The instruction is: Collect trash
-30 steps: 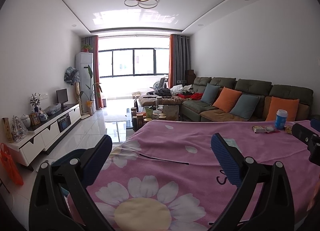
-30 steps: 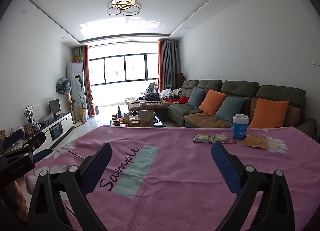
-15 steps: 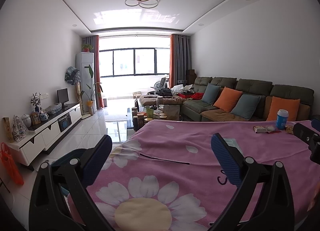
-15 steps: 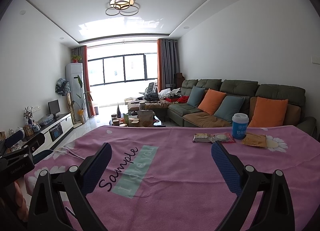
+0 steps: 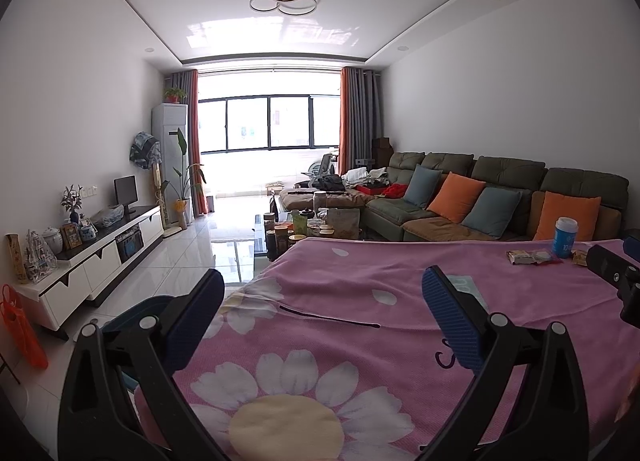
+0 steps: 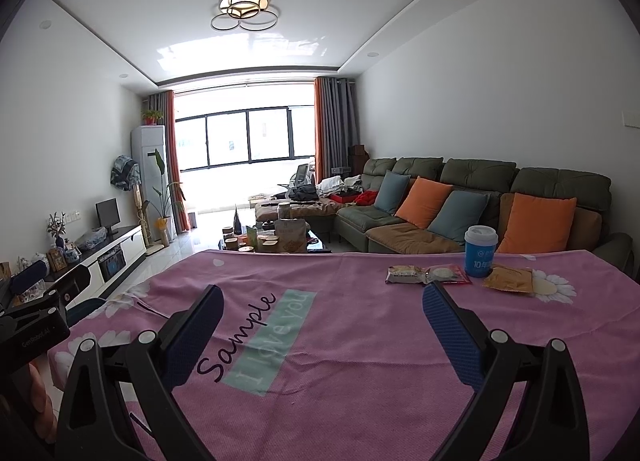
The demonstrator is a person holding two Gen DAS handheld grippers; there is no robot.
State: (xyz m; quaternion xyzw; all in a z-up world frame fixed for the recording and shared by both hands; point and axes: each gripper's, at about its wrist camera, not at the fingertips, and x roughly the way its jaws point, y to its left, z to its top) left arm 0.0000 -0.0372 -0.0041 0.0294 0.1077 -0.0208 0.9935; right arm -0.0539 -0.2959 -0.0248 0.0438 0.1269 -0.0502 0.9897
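Trash lies at the far right of the pink flowered tablecloth (image 6: 360, 341): a brown snack wrapper (image 6: 405, 274), a red-edged wrapper (image 6: 446, 274), a blue paper cup (image 6: 480, 251) with a white lid, and a yellow packet (image 6: 509, 279). The left wrist view shows the same cup (image 5: 565, 237) and wrappers (image 5: 528, 257) far off to the right. My right gripper (image 6: 322, 301) is open and empty, above the cloth, short of the wrappers. My left gripper (image 5: 322, 287) is open and empty over the table's left end.
A dark blue bin (image 5: 140, 313) stands on the floor left of the table. A green sofa (image 6: 480, 197) with orange and blue cushions runs behind the table. A cluttered coffee table (image 6: 272, 239) stands beyond it. A white TV cabinet (image 5: 100, 253) lines the left wall.
Both views have shifted only slightly; the cup and wrappers sit a little lower and left in the right wrist view. Both grippers stay open and empty.
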